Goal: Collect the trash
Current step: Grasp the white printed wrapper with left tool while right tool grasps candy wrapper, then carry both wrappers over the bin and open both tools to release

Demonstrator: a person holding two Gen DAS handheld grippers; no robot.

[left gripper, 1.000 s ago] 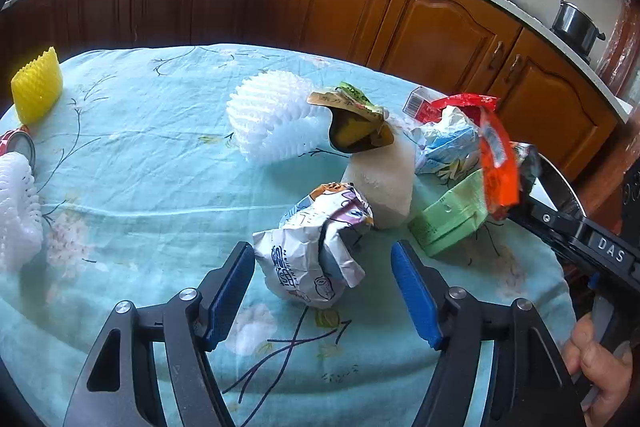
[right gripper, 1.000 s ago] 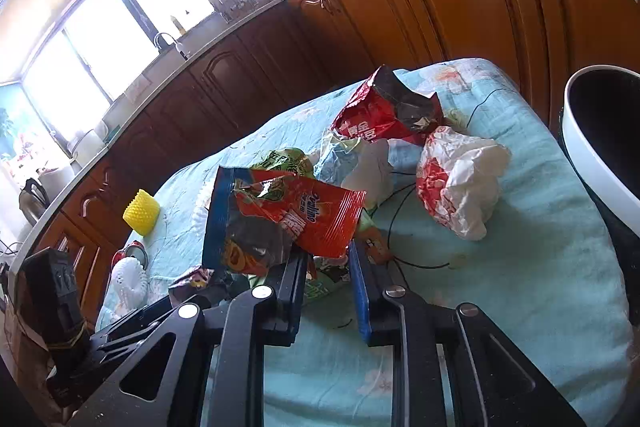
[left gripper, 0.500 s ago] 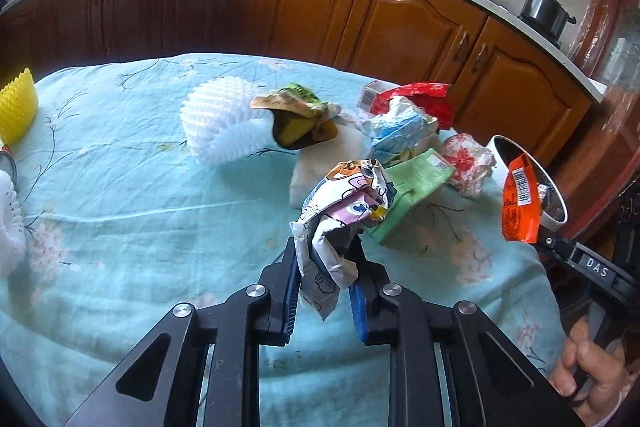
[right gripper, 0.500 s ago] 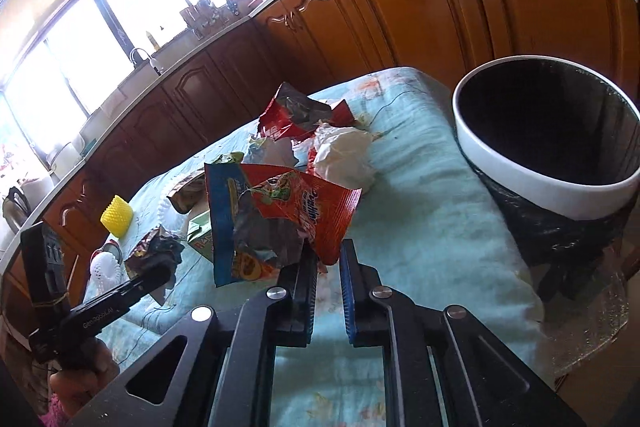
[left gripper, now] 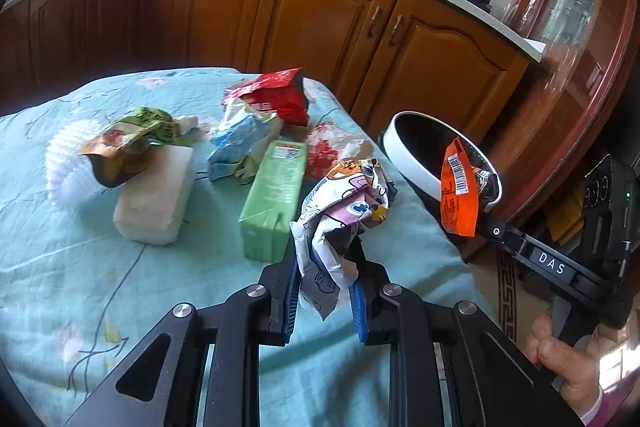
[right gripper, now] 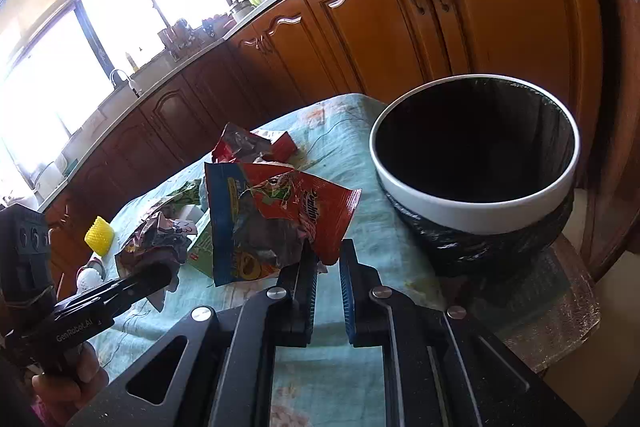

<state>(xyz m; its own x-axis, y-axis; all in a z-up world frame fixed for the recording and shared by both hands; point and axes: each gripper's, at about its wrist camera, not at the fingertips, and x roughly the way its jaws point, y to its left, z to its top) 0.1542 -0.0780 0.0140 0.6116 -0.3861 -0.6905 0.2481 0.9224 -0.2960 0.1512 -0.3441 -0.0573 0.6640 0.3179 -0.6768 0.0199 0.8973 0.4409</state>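
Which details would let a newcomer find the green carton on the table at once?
Start at the teal floral tablecloth in front of the wooden cabinets. Near its middle, between the white foam block and the crumpled wrapper held in the left gripper, lies the green carton. It is the only flat, boxy, pale green item; its neighbours are crumpled bags.

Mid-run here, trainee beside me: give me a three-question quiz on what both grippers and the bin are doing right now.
1. True or false: the left gripper is shut on the crumpled cartoon wrapper.
2. The orange snack bag in the right gripper is: A) inside the bin, B) held up beside the bin, C) lying flat on the tablecloth.
3. Fill in: the green carton lies on the ____ tablecloth.

Key: 1 true; 2 B; 3 light blue.
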